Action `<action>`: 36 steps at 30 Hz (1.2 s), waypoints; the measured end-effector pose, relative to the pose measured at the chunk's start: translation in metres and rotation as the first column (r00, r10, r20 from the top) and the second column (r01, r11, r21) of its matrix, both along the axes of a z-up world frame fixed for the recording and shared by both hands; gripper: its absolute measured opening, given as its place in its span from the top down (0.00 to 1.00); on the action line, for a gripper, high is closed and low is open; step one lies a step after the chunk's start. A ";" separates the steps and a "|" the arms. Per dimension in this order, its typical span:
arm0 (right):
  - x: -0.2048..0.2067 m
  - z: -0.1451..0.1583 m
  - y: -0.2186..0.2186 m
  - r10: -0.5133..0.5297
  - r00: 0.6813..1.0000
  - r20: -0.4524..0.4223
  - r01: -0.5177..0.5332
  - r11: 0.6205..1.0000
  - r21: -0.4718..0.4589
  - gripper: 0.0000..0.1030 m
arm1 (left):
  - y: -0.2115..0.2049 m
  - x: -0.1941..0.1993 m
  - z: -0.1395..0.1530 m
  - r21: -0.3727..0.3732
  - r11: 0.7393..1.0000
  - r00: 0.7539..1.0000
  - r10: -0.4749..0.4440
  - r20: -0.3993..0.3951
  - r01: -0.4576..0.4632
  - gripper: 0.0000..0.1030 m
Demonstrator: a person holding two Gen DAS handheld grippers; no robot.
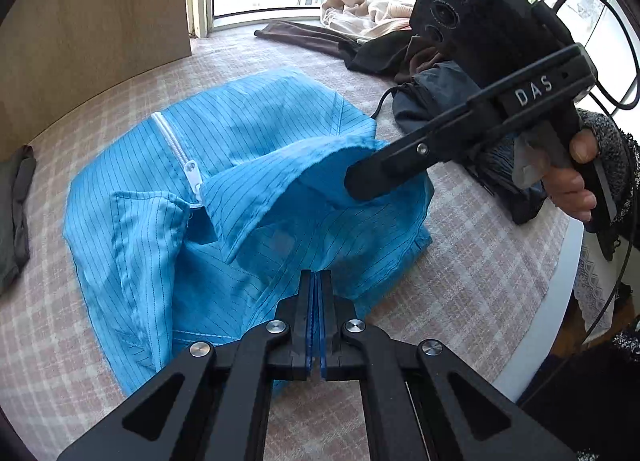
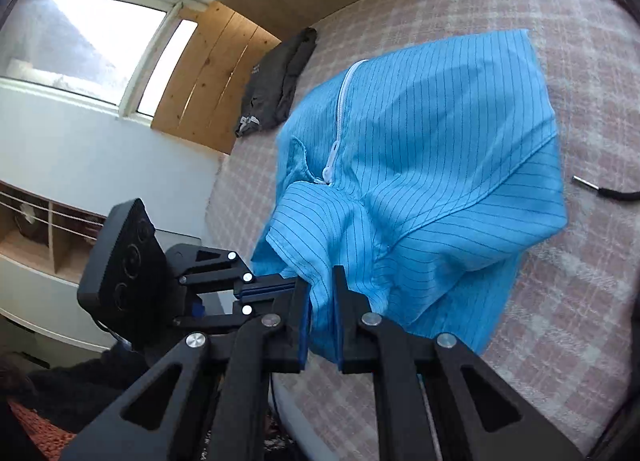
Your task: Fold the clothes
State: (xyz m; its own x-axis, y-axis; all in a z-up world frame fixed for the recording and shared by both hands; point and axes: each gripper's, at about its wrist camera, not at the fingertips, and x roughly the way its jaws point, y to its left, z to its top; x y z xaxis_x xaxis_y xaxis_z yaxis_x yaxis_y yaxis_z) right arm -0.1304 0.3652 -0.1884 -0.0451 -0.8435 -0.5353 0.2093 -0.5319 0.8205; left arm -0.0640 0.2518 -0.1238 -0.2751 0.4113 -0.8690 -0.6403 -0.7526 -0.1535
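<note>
Fingers around blue jacket hem

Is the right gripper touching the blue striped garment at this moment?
Touching. The right wrist view shows the right gripper with a fold of the blue striped garment pinched between its two fingers, cloth against both pads.

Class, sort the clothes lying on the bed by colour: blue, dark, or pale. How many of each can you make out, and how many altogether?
Blue: 1, the striped zip jacket
Dark: at least 3, the folded garment by the wooden board and the brown and navy pieces in the heap
Pale: 1, the cream bundle by the window
Total: at least 5; the heap overlaps, so its count is uncertain.
</note>
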 end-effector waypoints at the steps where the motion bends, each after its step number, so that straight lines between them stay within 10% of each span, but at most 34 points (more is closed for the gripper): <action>1: -0.001 -0.008 0.007 -0.036 0.998 0.054 0.041 0.995 -0.091 0.92 | -0.003 0.001 -0.001 -0.005 1.000 1.000 0.001 -0.001 -0.001 0.99; 6: 0.001 -0.044 0.027 -0.144 0.965 0.220 0.217 0.909 -0.356 0.92 | -0.004 0.004 -0.010 -0.014 1.000 1.000 -0.001 0.017 0.001 0.99; 15: 0.009 -0.042 0.034 -0.196 0.955 0.221 0.270 0.883 -0.384 0.92 | 0.023 0.003 0.028 -0.014 0.996 0.988 -0.085 -0.126 0.084 0.77; 18: 0.008 -0.041 0.032 -0.198 0.952 0.235 0.281 0.871 -0.403 0.92 | 0.039 -0.002 0.020 -0.046 0.989 0.982 -0.147 -0.118 0.143 0.78; 21: 0.006 -0.040 0.034 -0.229 0.945 0.232 0.308 0.858 -0.411 0.92 | 0.042 -0.007 0.003 -0.061 0.980 0.981 -0.193 -0.036 0.190 1.00; 26: 0.001 -0.049 0.044 -0.303 0.921 0.246 0.384 0.816 -0.431 0.92 | 0.008 -0.009 0.019 0.010 0.997 0.995 -0.079 -0.054 0.080 1.00; 32: -0.004 -0.044 0.042 -0.313 0.933 0.177 0.356 0.875 -0.329 0.92 | -0.037 -0.019 0.034 0.149 0.985 0.996 0.088 -0.026 -0.084 1.00; 36: -0.005 -0.030 0.042 -0.302 0.947 0.112 0.319 0.929 -0.188 0.90 | -0.028 -0.014 0.026 0.111 0.992 0.997 0.062 -0.039 -0.057 1.00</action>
